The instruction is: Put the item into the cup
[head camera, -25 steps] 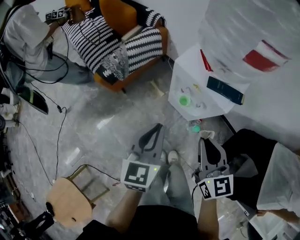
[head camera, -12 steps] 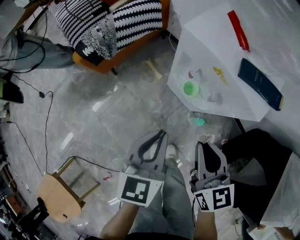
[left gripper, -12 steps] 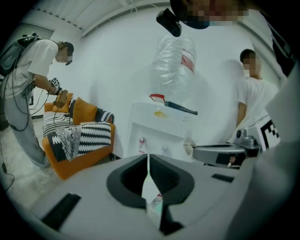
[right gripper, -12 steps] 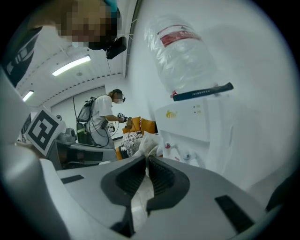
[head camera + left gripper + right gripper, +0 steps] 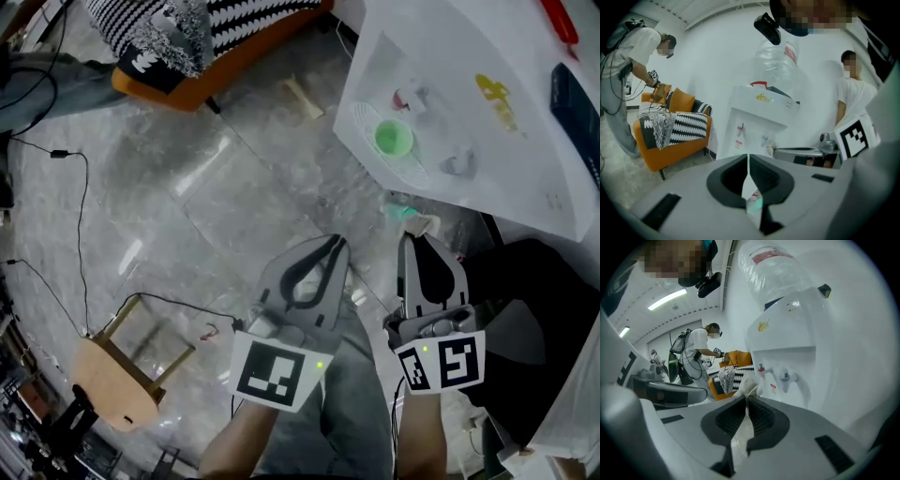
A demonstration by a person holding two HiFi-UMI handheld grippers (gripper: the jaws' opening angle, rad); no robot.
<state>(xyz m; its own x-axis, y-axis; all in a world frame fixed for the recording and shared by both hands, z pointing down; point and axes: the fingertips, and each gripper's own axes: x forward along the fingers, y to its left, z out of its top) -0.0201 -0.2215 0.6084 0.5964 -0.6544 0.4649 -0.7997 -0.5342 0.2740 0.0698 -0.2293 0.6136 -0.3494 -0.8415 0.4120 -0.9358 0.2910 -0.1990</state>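
A green cup [image 5: 394, 139] stands on the drip shelf of a white water dispenser [image 5: 469, 103], under its red and blue taps. My right gripper [image 5: 419, 240] is shut on a crumpled white item [image 5: 427, 225], a little short of the dispenser and below the cup in the head view. In the right gripper view the white item [image 5: 750, 384] sticks out past the closed tips of the right gripper [image 5: 746, 398], with the dispenser [image 5: 787, 348] ahead. My left gripper [image 5: 335, 242] is shut with nothing in it. In its own view, the left gripper [image 5: 748, 157] points at the dispenser [image 5: 757, 124].
A small teal object [image 5: 401, 213] lies on the floor at the dispenser's foot. An orange sofa [image 5: 187, 56] with striped cushions stands at the back left, a wooden stool [image 5: 117, 384] and a cable [image 5: 75, 234] to the left. One person [image 5: 628, 70] stands by the sofa, another [image 5: 851, 93] beside the dispenser.
The dispenser and its green cup have come closer and larger in the head view. Both grippers have moved forward toward it, both still shut.
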